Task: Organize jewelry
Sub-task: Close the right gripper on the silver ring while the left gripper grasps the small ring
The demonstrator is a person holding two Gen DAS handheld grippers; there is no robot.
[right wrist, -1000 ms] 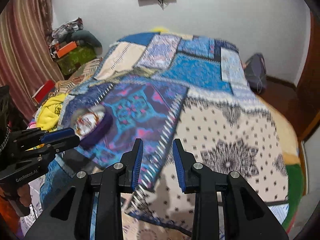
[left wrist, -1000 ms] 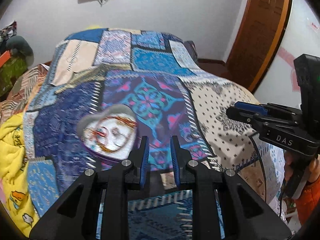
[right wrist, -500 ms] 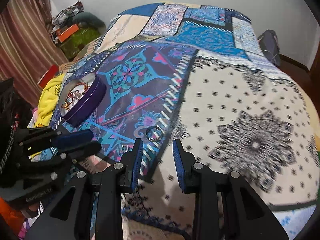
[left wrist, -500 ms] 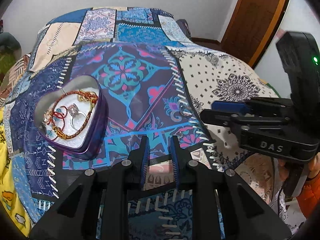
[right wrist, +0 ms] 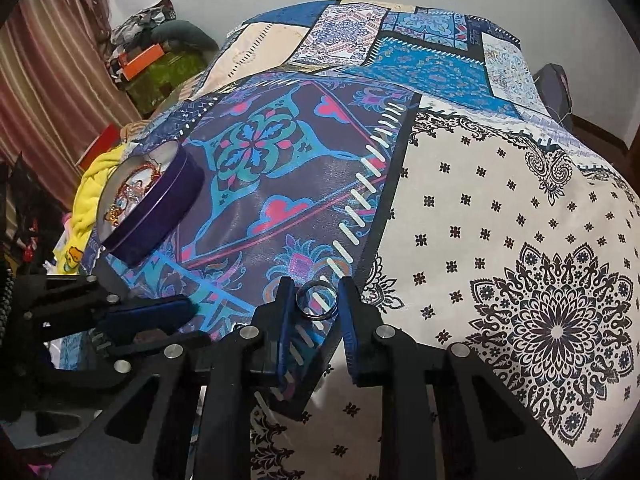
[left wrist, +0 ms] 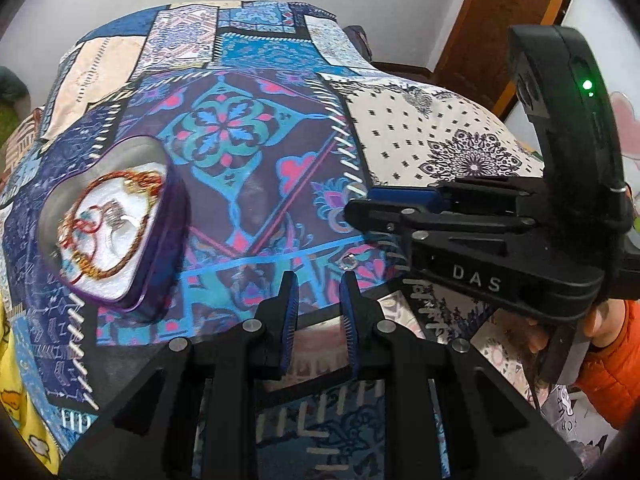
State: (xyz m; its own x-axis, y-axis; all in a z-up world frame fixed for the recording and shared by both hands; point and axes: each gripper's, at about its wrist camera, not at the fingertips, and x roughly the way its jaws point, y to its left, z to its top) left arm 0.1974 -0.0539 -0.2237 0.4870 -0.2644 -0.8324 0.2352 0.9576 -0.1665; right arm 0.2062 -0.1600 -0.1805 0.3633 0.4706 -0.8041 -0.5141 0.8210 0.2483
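Note:
A purple heart-shaped tin (left wrist: 116, 224) lies open on the patchwork bedspread, with chains and rings inside; it also shows at the left in the right wrist view (right wrist: 154, 210). A dark metal ring (right wrist: 317, 301) lies flat on the bedspread between the open fingers of my right gripper (right wrist: 314, 300), not gripped. A small silver ring (left wrist: 349, 261) lies just ahead of my open, empty left gripper (left wrist: 318, 286). The right gripper (left wrist: 400, 208) reaches in from the right in the left wrist view. The left gripper (right wrist: 160, 312) shows at the lower left of the right wrist view.
The patchwork bedspread (right wrist: 500, 208) covers the whole bed. A yellow cloth (right wrist: 96, 184) lies at the bed's left edge. Clutter and an orange box (right wrist: 142, 58) sit by the striped curtain. A wooden door (left wrist: 516, 20) stands at the right.
Both grippers have moved down and closer to the bedspread. The right gripper's fingers now straddle the dark ring, which lay ahead of them before. The tin looks nearer.

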